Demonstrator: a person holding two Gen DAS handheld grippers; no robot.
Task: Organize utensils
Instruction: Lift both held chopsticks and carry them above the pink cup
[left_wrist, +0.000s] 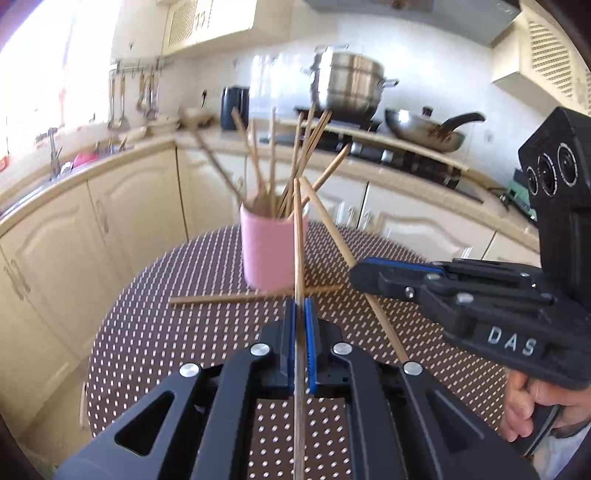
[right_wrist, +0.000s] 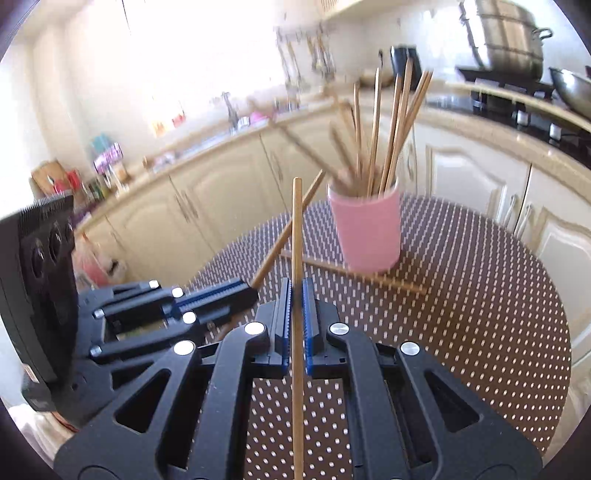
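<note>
Since each chopstick has to drop tip-first into the pink cup (left_wrist: 271, 251) just ahead, the left gripper (left_wrist: 300, 314) pinches its chopstick (left_wrist: 298, 236) upright, while from the right wrist the right gripper (right_wrist: 296, 295) pinches another chopstick (right_wrist: 296, 229), one stray chopstick (right_wrist: 354, 275) lying on the bench (right_wrist: 480, 314) beyond.

Open table (left_wrist: 155, 332) on the left; pink cup (left_wrist: 271, 251) full of sticks and a flat chopstick (left_wrist: 236, 296) straight ahead.
</note>
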